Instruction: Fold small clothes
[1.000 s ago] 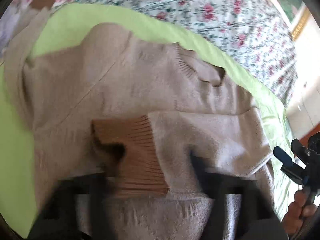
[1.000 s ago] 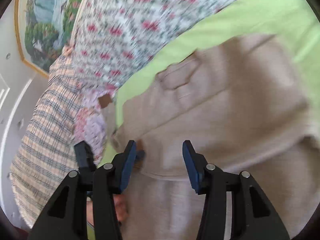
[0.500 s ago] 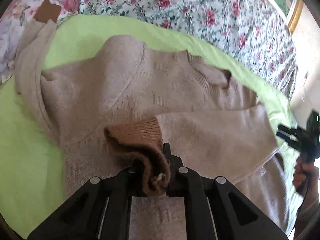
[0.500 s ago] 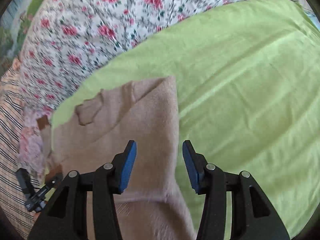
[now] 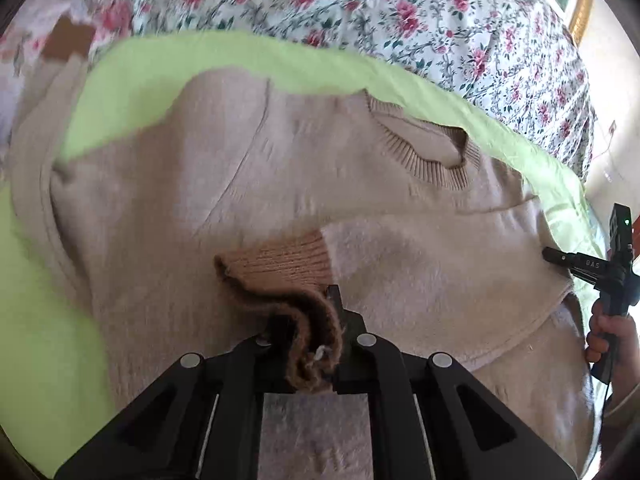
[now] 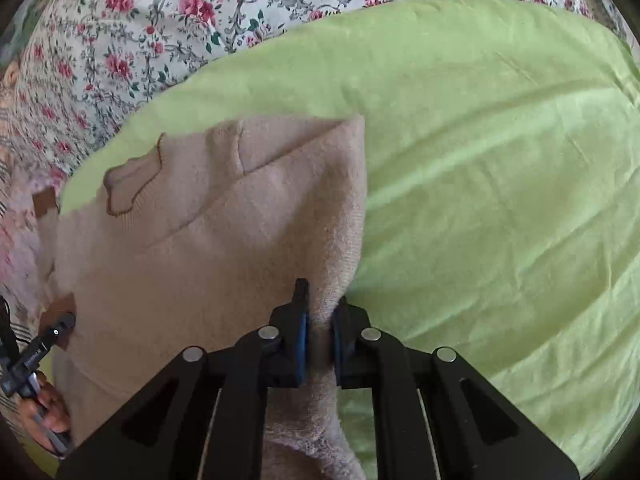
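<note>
A: Where's the beige knitted sweater (image 5: 280, 184)?

B: Spread on the lime-green cotton sheet (image 6: 480, 160), over a rose-print floral bedcover (image 5: 400, 12).

A: And the left gripper (image 5: 310, 344)?

B: Clamped tight on the sleeve's brown ribbed cuff (image 5: 288, 264), which lies across the chest.

A: The right gripper (image 6: 318, 336)?

B: Its jaws have just been closing; the blue pads now pinch the sweater's folded side edge.

Right gripper (image 6: 319, 330) closed (gripping sweater (image 6: 224, 240)) — just.
</note>
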`<state>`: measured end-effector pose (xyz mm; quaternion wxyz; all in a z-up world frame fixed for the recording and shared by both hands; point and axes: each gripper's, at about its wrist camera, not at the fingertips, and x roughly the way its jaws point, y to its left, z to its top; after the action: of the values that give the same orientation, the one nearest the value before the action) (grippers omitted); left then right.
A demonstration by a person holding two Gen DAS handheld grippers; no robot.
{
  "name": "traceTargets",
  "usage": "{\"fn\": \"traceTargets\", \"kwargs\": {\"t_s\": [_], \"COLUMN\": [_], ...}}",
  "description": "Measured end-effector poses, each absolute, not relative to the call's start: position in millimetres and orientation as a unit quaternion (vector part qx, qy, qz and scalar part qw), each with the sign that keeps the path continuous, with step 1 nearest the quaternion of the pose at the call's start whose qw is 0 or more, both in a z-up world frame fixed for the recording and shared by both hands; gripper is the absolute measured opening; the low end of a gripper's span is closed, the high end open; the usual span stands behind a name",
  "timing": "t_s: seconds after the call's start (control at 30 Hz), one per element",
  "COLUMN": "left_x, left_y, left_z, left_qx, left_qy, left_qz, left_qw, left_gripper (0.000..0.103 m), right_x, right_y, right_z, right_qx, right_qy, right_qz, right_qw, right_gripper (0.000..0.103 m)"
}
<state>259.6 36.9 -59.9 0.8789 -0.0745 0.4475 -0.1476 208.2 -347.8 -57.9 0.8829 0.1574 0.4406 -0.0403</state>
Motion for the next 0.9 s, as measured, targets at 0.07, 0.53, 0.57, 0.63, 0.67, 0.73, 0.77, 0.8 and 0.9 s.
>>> {"fn": "traceTargets", "kwargs": {"t_s": [0.07,0.53,0.57,0.63,0.67,0.73,0.77,0.8,0.9], "left_x": [253,223,224,227,231,244,252,259,291], "left_y": [45,99,105,121,127,140,145,148,163], "left_z": [-56,-35,-30,-15,-10,2,7,10,21], "left_qx": [-0.077,-0.085,-0.088,-0.091,-0.092,-0.09,-0.089,-0.087,-0.07], "left_qy": [0.441,0.432,0.427,0.408,0.403,0.393,0.389,0.388,0.375], "left_qz": [-0.141,-0.093,-0.085,-0.059,-0.049,-0.025,-0.016,-0.01,0.021], "left_qw": [0.883,0.893,0.896,0.906,0.909,0.915,0.917,0.918,0.924], "left_gripper": [0.018,0.023,0.032,0.048,0.058,0.06,0.062,0.065,0.08], "right_x": [191,142,142,137,134,122,121,121,112], "right_y": [-342,-309,-304,-291,-284,-272,-266,-259,-243], "right_z": [-38,-47,-44,-39,-38,-37,-37,-37,-35], "right_qx": [0.142,0.236,0.24,0.242,0.242,0.245,0.247,0.247,0.244], "right_qy": [0.415,0.422,0.418,0.412,0.412,0.411,0.412,0.414,0.417], "right_qz": [-0.066,0.053,0.066,0.093,0.104,0.125,0.134,0.14,0.161], "right_qw": [0.896,0.874,0.874,0.873,0.873,0.869,0.867,0.865,0.86], "right_gripper": [0.019,0.027,0.031,0.035,0.036,0.036,0.036,0.037,0.037]}}
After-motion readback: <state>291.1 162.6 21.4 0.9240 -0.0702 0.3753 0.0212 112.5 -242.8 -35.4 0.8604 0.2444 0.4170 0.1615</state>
